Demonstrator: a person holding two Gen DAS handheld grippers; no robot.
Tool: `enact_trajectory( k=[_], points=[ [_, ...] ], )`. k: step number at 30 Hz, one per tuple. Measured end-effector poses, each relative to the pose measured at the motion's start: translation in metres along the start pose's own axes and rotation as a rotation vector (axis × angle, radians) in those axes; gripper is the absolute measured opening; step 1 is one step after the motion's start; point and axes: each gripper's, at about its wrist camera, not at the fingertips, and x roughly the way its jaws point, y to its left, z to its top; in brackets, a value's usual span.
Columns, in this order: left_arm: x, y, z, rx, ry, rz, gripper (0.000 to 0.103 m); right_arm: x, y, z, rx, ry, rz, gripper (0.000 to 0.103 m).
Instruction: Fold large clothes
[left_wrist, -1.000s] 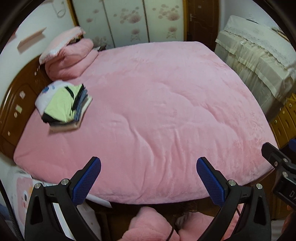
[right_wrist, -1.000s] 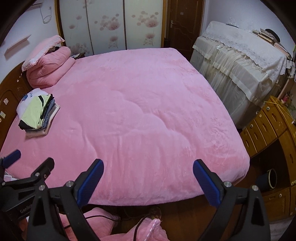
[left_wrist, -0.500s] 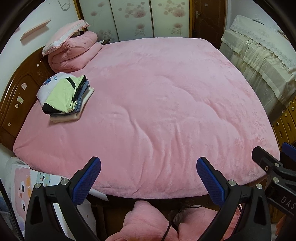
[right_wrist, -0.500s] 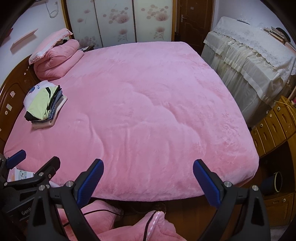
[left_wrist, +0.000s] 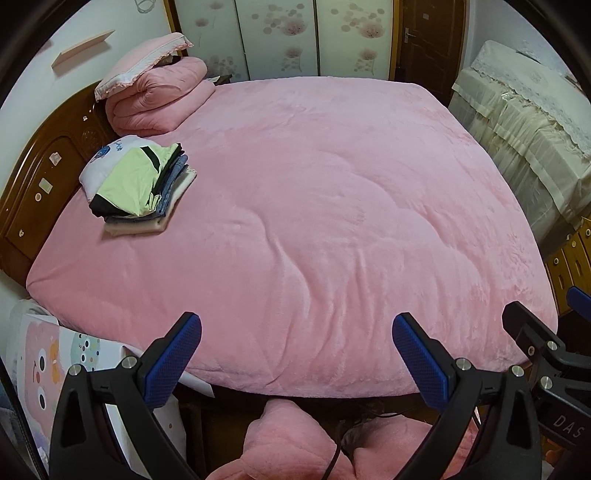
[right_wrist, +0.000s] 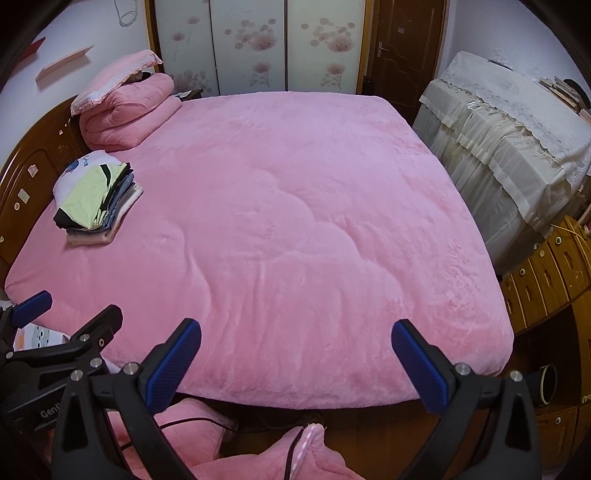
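pink bed (left_wrist: 314, 206), folded clothes (left_wrist: 138, 186) far beyond left claw (left_wrist: 295, 354)

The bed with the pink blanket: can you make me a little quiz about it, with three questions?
1. True or false: the left gripper and the right gripper are both open and holding nothing.
2. What lies on top of the stack of folded clothes? A) a light green garment B) a red towel C) a book
3. Fill in: the rolled pink quilt sits by the wooden ____ of the bed.

Key: 1 true; 2 A; 3 headboard.
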Motion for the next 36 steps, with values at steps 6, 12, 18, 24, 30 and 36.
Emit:
enact_trajectory(
  k=[6, 12, 18, 24, 30, 36],
  points=[
    [0.001, 0.001, 0.003, 0.009, 0.009, -0.004, 0.102, 0.002, 0.0, 0.001, 0.01, 0.009, 0.002, 0.103],
    [0.001, 0.002, 0.005, 0.01, 0.007, -0.001, 0.102, 0.006, -0.003, 0.003, 0.014, 0.019, 0.004, 0.103],
    [0.001, 0.003, 0.005, 0.016, 0.005, 0.003, 0.102, 0.011, -0.005, 0.002, 0.024, 0.036, 0.005, 0.103],
    [0.001, 0.001, 0.005, 0.02, 0.002, 0.006, 0.102, 0.012, -0.007, 0.002, 0.03, 0.039, 0.007, 0.103],
    [0.002, 0.001, 0.006, 0.029, 0.002, 0.006, 0.102, 0.015, -0.01, 0.002, 0.043, 0.049, 0.007, 0.103],
    [0.004, 0.004, 0.007, 0.034, 0.006, 0.003, 0.102, 0.016, -0.011, 0.002, 0.043, 0.055, 0.008, 0.103]
  ],
)
